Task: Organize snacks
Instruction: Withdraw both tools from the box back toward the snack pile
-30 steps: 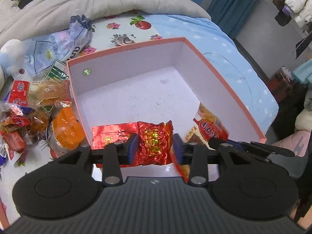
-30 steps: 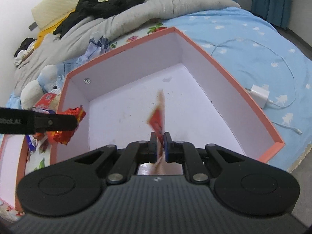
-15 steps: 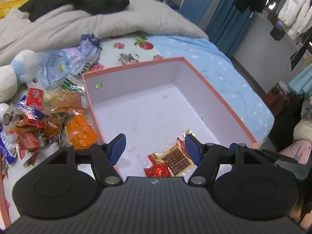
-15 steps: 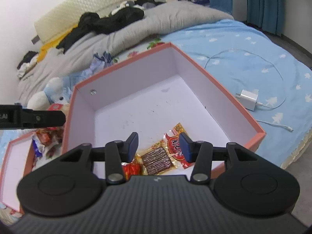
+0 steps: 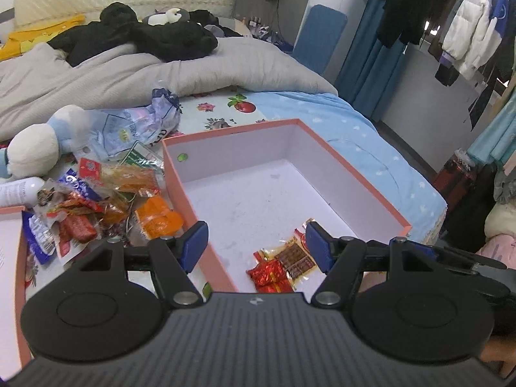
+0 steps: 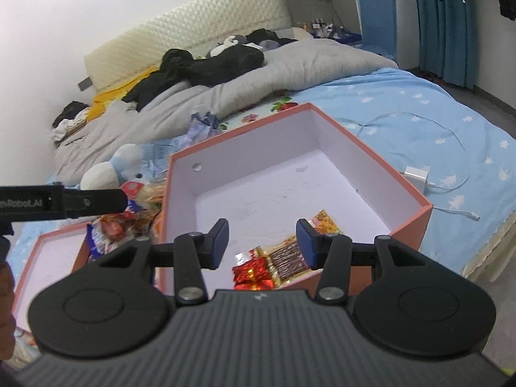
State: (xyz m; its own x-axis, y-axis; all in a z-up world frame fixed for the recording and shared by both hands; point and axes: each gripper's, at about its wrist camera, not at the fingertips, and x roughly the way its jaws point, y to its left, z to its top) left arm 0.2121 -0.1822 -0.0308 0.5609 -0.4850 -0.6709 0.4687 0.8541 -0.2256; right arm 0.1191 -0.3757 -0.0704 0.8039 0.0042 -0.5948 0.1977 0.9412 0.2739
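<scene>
A pink box (image 5: 364, 174) with a white inside stands on the bed. Two snacks lie near its front wall: a red foil packet (image 5: 269, 275) and, touching it, a clear packet with brown pieces (image 5: 298, 254). My left gripper (image 5: 256, 242) hangs open above the box's front left corner, with nothing between its fingers. In the right wrist view the same red foil packet (image 6: 253, 272) and brown packet (image 6: 290, 256) lie below my right gripper (image 6: 262, 242), which is open and holds nothing. A pile of loose snacks (image 5: 96, 206) lies left of the box.
The box lid (image 6: 48, 264) lies upturned at the left, beyond the snack pile. A plush toy (image 5: 35, 148) and a crumpled blue bag (image 5: 135, 122) sit behind the pile. A white charger (image 6: 416, 175) with its cable lies right of the box. A grey duvet covers the far bed.
Both grippers opened and let go of their packets, which now lie in the box. Both hands then drew back and rose away from the box.
</scene>
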